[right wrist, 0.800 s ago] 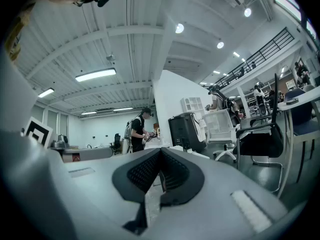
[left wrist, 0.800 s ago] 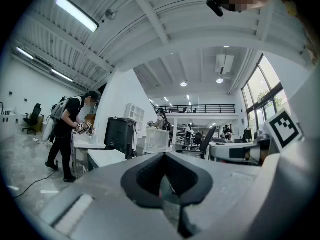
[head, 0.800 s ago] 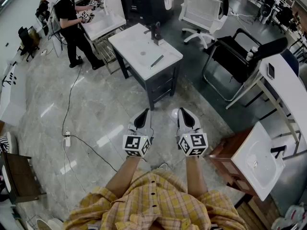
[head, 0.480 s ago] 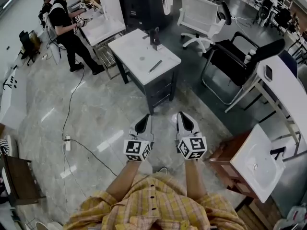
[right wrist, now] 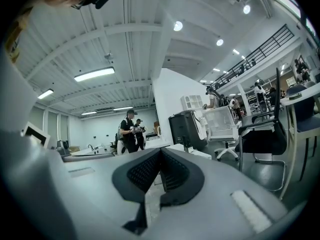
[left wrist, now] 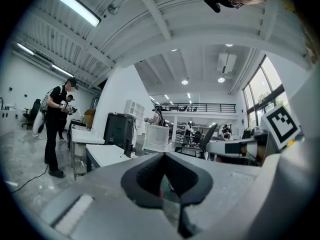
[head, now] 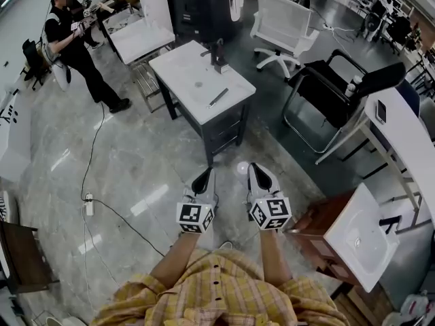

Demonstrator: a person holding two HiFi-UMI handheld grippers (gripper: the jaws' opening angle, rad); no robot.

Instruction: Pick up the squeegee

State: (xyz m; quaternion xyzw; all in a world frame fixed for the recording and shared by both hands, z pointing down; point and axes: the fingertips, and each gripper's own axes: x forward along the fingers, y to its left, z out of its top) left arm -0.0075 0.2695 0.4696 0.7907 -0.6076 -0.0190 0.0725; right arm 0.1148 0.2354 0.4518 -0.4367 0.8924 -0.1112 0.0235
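Edging nearer, the left gripper [head: 202, 179] and right gripper [head: 257, 174], both closed on nothing, are approaching the slim grey squeegee [head: 218, 98] lying on the white-topped dark table [head: 182, 70] at twelve o'clock, well apart.

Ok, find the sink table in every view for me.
Head view: sink table in the upper middle, seen from above.
Left gripper view: left of centre, a little below mid-height, seen nearly edge-on.
Right gripper view: right of centre, a little below mid-height.
Shared landmark: the black cabinet standing just behind the table.
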